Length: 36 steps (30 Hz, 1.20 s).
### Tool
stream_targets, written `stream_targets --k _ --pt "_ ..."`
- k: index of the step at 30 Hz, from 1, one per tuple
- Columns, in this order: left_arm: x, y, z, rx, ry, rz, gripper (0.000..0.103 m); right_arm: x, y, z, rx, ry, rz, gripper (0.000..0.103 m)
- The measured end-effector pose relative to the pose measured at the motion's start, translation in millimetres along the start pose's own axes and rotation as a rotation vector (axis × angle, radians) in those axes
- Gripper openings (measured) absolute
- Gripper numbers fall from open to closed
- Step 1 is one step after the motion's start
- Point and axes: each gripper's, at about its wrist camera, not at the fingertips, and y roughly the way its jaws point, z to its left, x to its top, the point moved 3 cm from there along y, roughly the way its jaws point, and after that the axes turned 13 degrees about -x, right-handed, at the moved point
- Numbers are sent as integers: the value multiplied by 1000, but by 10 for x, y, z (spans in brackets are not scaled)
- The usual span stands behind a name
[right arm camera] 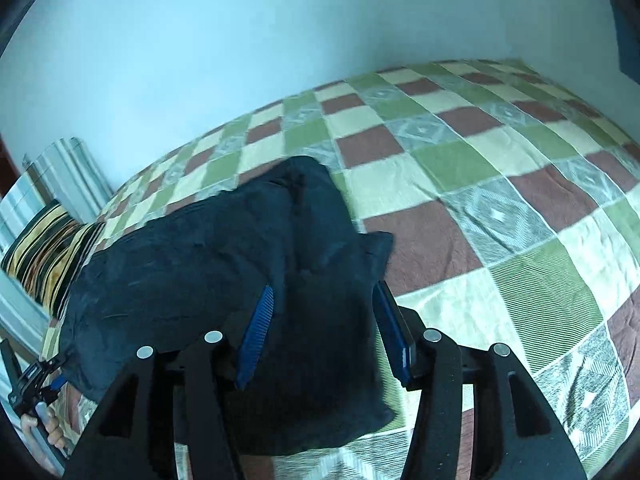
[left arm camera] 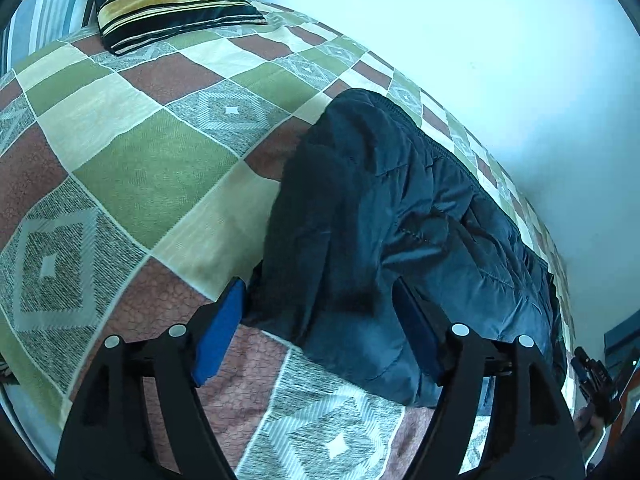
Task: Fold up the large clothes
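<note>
A dark navy padded jacket (left arm camera: 384, 232) lies on a bed with a checked cover (left arm camera: 132, 168). In the left wrist view my left gripper (left arm camera: 320, 312) is open, its blue pads (left arm camera: 220, 336) standing on either side of the jacket's near corner, just over the cover. In the right wrist view the jacket (right arm camera: 208, 264) stretches to the left. My right gripper (right arm camera: 324, 312) is open with its pads either side of the jacket's other end. The left gripper shows small in the right wrist view (right arm camera: 40, 376), and the right gripper in the left wrist view (left arm camera: 596, 384).
A striped gold and black cushion (left arm camera: 168, 4) lies at the head of the bed, with striped pillows (right arm camera: 60, 168) behind it. A pale blue wall (right arm camera: 240, 40) runs along the bed's far side. The checked cover (right arm camera: 500, 184) spreads to the right of the jacket.
</note>
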Motion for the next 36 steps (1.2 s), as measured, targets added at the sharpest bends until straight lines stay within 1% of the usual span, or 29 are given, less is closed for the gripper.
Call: stream_targets --k 2,7,9,10,12,13,17,20,24,29,31,36 --pt "28 -19 36 1 -6 4 75 -15 -15 112 16 -20 4 52" --pt "138 -24 59 -10 2 22 75 -72 21 595 73 -99 33 52" --pt "217 6 38 -20 22 35 77 -92 26 853 103 -136 34 52" --pt "243 24 31 -29 27 43 80 -99 29 953 109 -149 34 52" --pt "301 98 15 -57 37 78 81 -96 79 1188 129 -164 47 52" --pt "332 144 11 -58 44 99 81 -101 84 1273 134 -167 50 52" --pt "408 220 -2 -36 78 117 81 -121 144 1717 139 -221 47 52" --pt "478 269 -5 -30 97 129 81 -144 190 1942 124 -244 37 52" --pt "552 336 7 -25 120 146 81 -204 319 2103 95 -264 57 52" --pt "612 446 -5 -24 151 172 81 -350 519 2170 39 -301 86 52" --pt "625 493 -13 -34 159 184 81 -433 618 2183 11 -323 99 52" --pt "614 601 -68 -50 186 214 81 -538 663 2231 -39 -346 79 53"
